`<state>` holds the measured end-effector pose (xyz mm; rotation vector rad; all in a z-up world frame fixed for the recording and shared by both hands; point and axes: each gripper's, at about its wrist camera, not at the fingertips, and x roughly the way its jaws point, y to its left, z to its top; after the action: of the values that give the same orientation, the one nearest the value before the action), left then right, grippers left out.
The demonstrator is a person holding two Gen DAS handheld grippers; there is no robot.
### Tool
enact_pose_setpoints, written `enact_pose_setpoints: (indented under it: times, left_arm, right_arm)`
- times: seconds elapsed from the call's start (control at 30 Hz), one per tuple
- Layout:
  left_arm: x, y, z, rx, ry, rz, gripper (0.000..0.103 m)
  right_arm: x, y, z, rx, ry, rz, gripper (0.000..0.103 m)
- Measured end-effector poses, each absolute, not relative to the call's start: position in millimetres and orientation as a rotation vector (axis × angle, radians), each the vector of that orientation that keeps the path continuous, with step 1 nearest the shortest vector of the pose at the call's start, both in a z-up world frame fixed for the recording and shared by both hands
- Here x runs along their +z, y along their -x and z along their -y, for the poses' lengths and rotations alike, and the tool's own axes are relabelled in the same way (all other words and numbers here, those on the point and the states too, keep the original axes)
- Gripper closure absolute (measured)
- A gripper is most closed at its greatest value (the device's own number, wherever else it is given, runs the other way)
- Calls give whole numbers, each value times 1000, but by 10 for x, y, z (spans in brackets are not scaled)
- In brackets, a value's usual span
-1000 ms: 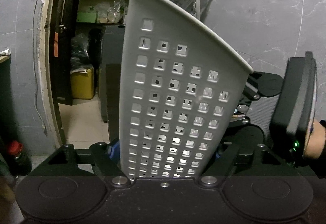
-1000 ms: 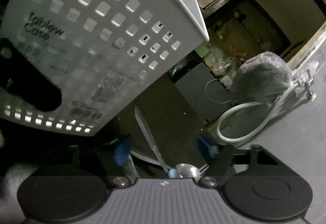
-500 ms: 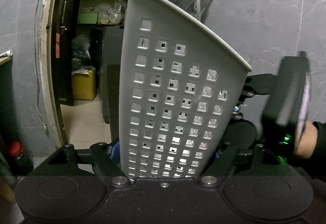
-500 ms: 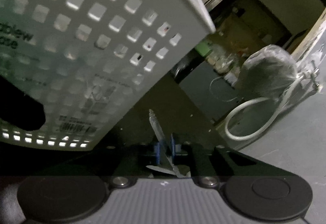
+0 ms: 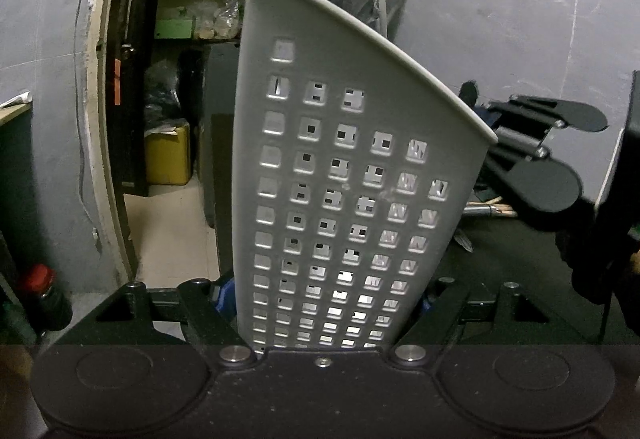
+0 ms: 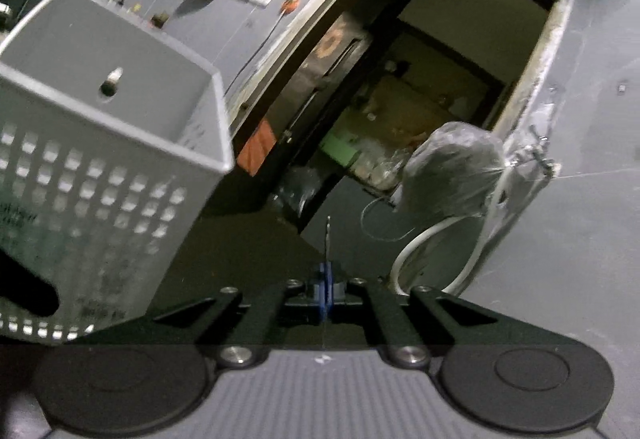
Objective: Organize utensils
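While held up: white basket (image 5: 344, 175) sits clamped between left gripper (image 5: 320, 299) fingers.
Right gripper (image 6: 325, 289): just closed, pinching a thin metal utensil (image 6: 328, 239).

Left wrist view: perforated basket (image 5: 344, 199) stands centre frame between the left tool's fingers; doorway (image 5: 168, 99) behind at upper left; right tool (image 5: 532, 159) at right edge beside the basket.

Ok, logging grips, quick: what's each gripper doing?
Left gripper: shut on the white perforated caddy.
Right gripper: jaws just closed, shut on a thin metal utensil.
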<state>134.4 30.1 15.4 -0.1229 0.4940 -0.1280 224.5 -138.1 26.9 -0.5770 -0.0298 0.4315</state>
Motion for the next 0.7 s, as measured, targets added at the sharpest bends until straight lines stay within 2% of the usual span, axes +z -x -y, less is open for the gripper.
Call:
enact_pose_setpoints:
  times: [0.4, 0.7]
  left_arm:
    - [161, -1066, -350, -113, 129, -482, 25]
    - [144, -1033, -323, -113, 128, -481, 25]
  right_arm:
    - [842, -2035, 1839, 453, 270, 58, 102]
    - [1512, -1833, 1840, 514, 177, 107, 101]
